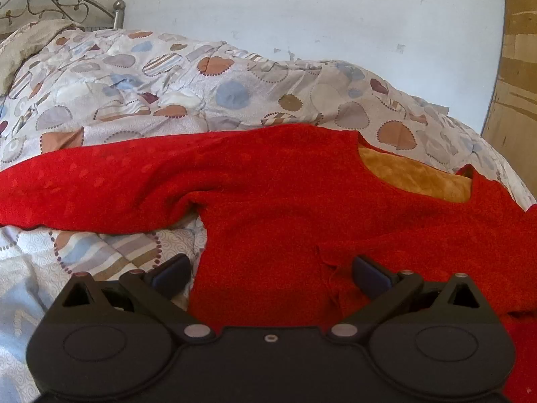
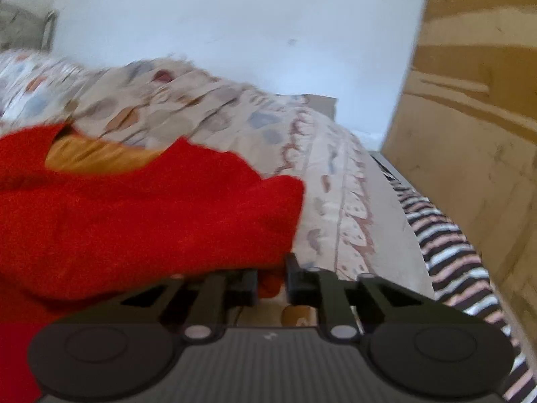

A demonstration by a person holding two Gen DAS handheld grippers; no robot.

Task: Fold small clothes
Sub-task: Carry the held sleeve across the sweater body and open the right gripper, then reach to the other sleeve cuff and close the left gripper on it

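Observation:
A red knit sweater (image 1: 275, 181) with a tan lining at its neck opening (image 1: 412, 174) lies spread on a patterned quilt (image 1: 167, 80). One sleeve stretches out to the left. My left gripper (image 1: 270, 273) is open, its jaws wide apart over the sweater's lower body, holding nothing. In the right wrist view the sweater (image 2: 134, 215) fills the left half, blurred. My right gripper (image 2: 271, 280) is shut on a fold of the sweater's right edge, with red cloth pinched between its narrow jaws.
The quilt (image 2: 208, 110) covers a bed with a metal headboard (image 1: 47, 3) at the far left. A pale wall (image 1: 302, 16) stands behind. A wooden panel (image 2: 470, 117) rises at the right, with a striped cloth (image 2: 449, 252) beside the bed's edge.

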